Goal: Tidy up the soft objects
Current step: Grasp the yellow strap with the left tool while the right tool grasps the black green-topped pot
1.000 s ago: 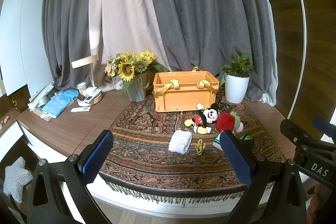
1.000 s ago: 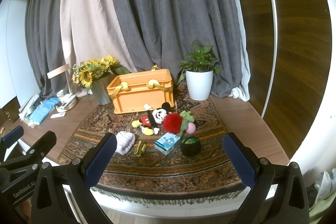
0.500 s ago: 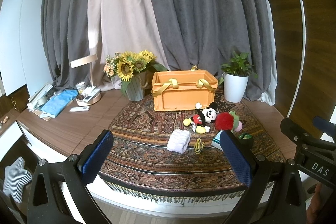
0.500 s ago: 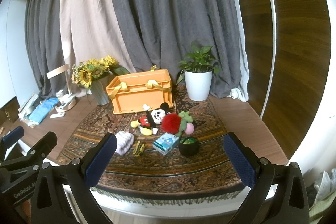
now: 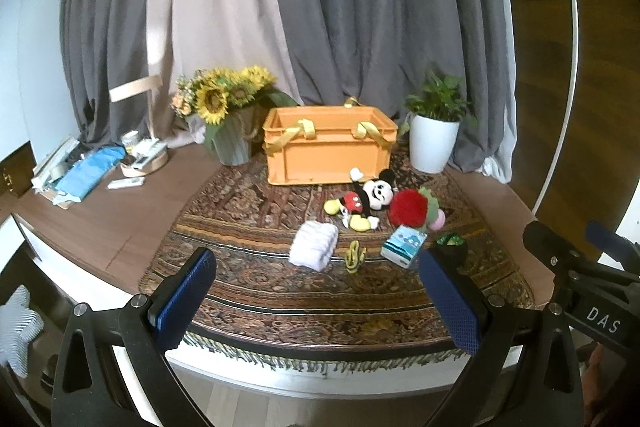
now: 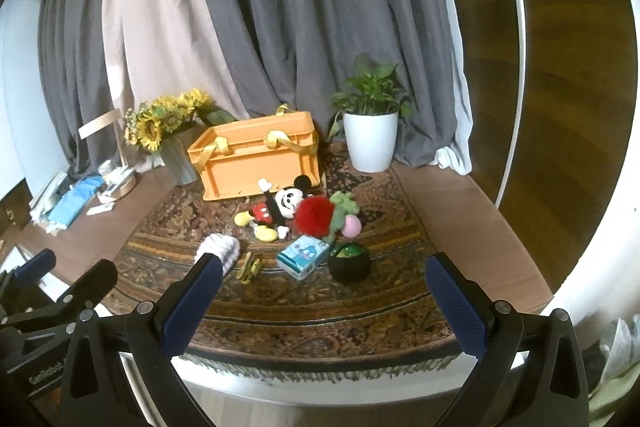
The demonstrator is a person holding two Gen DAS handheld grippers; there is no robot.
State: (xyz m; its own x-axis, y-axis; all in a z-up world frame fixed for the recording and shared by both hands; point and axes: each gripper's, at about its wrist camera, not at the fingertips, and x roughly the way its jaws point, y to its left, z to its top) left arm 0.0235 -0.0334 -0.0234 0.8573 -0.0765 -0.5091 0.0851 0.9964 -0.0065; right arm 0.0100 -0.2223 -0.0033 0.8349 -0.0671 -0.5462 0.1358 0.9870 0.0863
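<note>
Left wrist view: the left gripper hangs spread and empty before the rug, where a white rolled cloth lies near the orange crate.
Right wrist view: the right gripper (also spread, empty) faces the mouse plush and red pompom

My left gripper hangs wide apart, holding nothing, at the near edge of the rug. On the rug: orange crate at the back; before it a mouse plush, red pompom, white cloth, tissue pack. My right gripper shows at the right.
</note>
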